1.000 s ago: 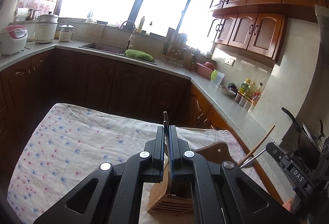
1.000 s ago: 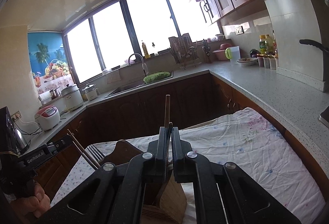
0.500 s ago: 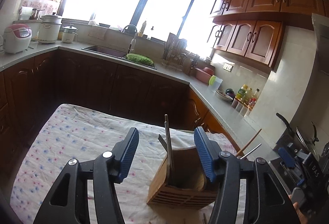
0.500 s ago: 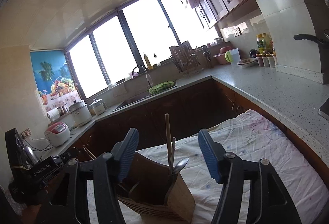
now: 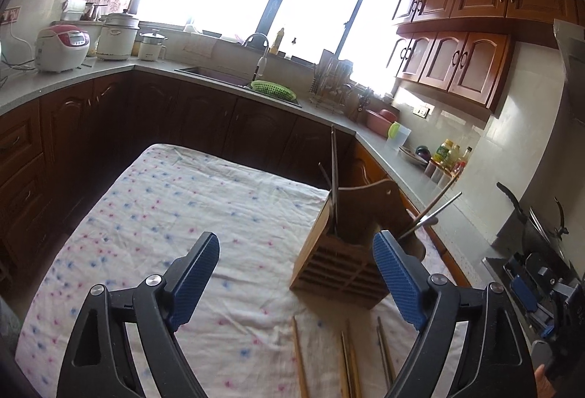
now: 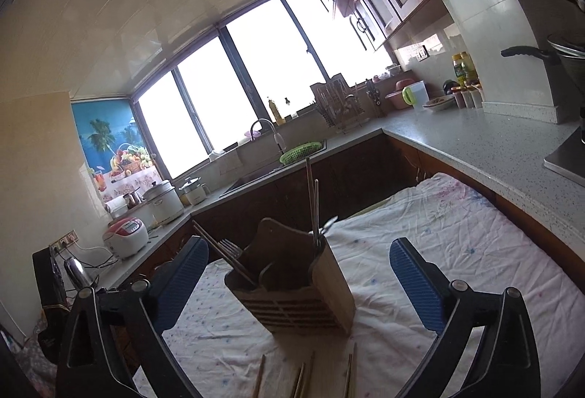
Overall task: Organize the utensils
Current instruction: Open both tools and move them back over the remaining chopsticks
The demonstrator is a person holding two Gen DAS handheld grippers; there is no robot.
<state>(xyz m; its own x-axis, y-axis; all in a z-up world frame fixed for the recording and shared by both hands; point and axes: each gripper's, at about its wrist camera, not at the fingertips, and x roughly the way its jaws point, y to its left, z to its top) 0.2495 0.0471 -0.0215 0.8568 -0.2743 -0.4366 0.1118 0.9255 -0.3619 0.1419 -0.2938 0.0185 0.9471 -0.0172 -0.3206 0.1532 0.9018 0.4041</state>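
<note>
A wooden utensil holder (image 5: 338, 268) stands on the floral tablecloth (image 5: 182, 215); it also shows in the right wrist view (image 6: 296, 292). Chopsticks and a fork (image 6: 228, 246) stick up out of it. Several loose chopsticks (image 5: 345, 357) lie on the cloth in front of the holder, also seen in the right wrist view (image 6: 303, 376). My left gripper (image 5: 296, 273) is open and empty, pulled back from the holder. My right gripper (image 6: 299, 281) is open and empty, with the holder between its fingers further ahead.
Kitchen counters (image 6: 475, 138) wrap around the table, with a sink (image 5: 219, 76), a green basket (image 5: 272, 89), rice cookers (image 5: 62, 47) and bottles (image 5: 446, 156). The other gripper (image 5: 541, 295) shows at the right edge of the left wrist view.
Both grippers were shut on utensils over the holder. They have opened, left the utensils standing in it, and drawn back and up.
</note>
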